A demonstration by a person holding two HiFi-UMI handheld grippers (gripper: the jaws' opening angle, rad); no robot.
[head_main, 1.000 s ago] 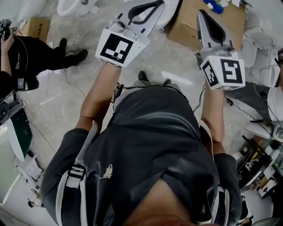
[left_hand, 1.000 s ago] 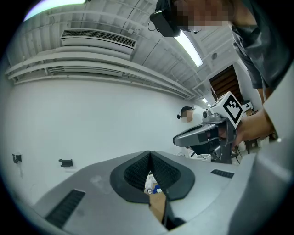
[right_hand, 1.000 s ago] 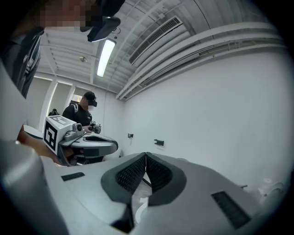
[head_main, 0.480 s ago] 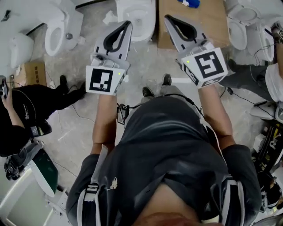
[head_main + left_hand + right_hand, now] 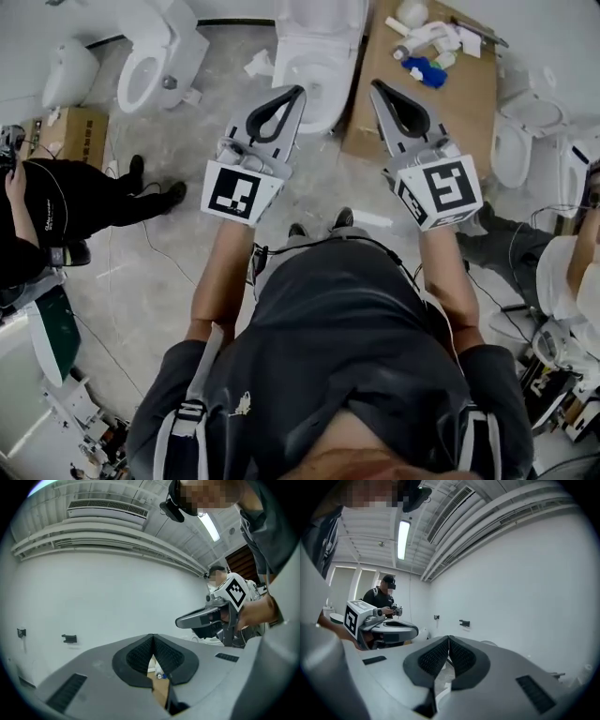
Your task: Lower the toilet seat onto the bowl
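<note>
Facing the white toilet [image 5: 319, 66] at the far edge of the floor, against the wall, just beside a cardboard sheet [image 5: 441, 103] on its right. Holding the left gripper [image 5: 298, 91] and right gripper [image 5: 377, 84] out level and side by side, noses aimed at the bowl. Probably an approach posture, readying both tools for the toilet seat [image 5: 323, 19], apparently upright against the tank though hard to confirm from above. With both claws pinched together at the tips and nothing between them, likely closed for travel. Not yet at the seat, well short of contact, with no lowering started.
</note>
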